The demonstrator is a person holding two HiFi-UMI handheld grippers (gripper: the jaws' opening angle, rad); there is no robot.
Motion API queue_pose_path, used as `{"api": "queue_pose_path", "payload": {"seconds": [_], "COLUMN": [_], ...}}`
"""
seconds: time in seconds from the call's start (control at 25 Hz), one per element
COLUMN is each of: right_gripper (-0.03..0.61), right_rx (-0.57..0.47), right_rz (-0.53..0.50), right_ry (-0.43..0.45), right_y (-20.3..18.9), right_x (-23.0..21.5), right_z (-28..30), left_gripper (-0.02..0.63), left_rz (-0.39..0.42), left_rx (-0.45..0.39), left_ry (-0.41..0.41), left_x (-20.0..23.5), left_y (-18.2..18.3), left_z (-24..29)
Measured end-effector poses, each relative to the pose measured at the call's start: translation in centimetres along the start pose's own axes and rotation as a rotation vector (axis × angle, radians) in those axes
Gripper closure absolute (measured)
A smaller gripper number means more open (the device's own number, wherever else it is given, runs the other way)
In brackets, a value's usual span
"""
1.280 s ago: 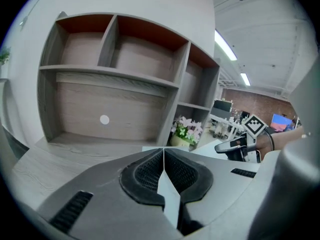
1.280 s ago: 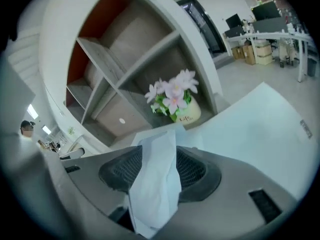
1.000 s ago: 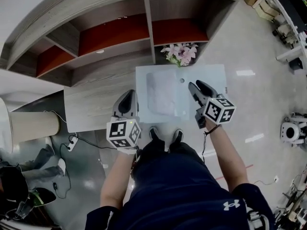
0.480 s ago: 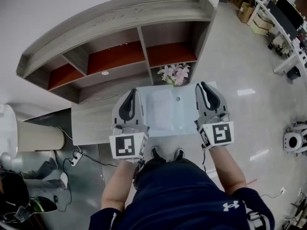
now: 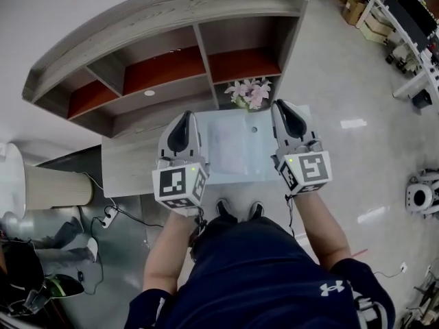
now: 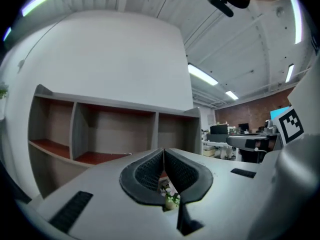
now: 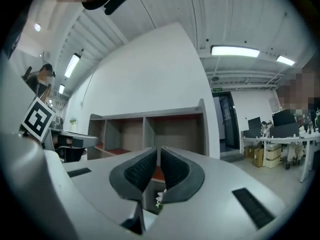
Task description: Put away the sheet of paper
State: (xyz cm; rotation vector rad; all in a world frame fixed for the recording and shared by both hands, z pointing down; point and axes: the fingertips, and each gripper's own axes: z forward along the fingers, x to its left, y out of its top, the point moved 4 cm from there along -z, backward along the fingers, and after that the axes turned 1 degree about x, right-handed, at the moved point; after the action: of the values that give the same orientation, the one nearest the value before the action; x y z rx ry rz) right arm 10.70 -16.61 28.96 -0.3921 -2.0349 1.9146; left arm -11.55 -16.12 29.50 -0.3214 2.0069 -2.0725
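- Sheet of paper (image 5: 230, 142) lying flat on the small white table (image 5: 264, 171), down between both grippers, touched by neither.
- Left gripper (image 5: 183, 117) clenched tight, pads meeting, nothing pinched.
- Right gripper (image 5: 282, 108) just been closing, pretty much clamped now, also empty.
- Both aimed at the wooden shelf unit (image 5: 171, 67); pink flowers (image 5: 250, 93) at the table's far edge.

The right gripper (image 7: 157, 156) has just been closing its jaws to a slit, nothing between them. A wooden shelf unit (image 7: 150, 126) stands at centre, white flowers (image 7: 160, 198) at 6 o'clock, desks (image 7: 280, 146) at 3 o'clock.
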Motion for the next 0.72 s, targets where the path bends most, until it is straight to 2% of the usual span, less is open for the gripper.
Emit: {"api": "queue_pose_path", "payload": {"seconds": [0.72], "right_gripper": [0.56], "right_rx": [0.052], "right_rz": [0.002], "right_ry": [-0.019], "right_y": [-2.6], "right_x": [-0.4], "right_z": [0.9], "left_gripper": [0.597], "left_rz": [-0.062], "left_rx": [0.021], "left_ry": [0.028], "left_x": [2.4], "left_y": [-2.0], "left_z": [0.6]}}
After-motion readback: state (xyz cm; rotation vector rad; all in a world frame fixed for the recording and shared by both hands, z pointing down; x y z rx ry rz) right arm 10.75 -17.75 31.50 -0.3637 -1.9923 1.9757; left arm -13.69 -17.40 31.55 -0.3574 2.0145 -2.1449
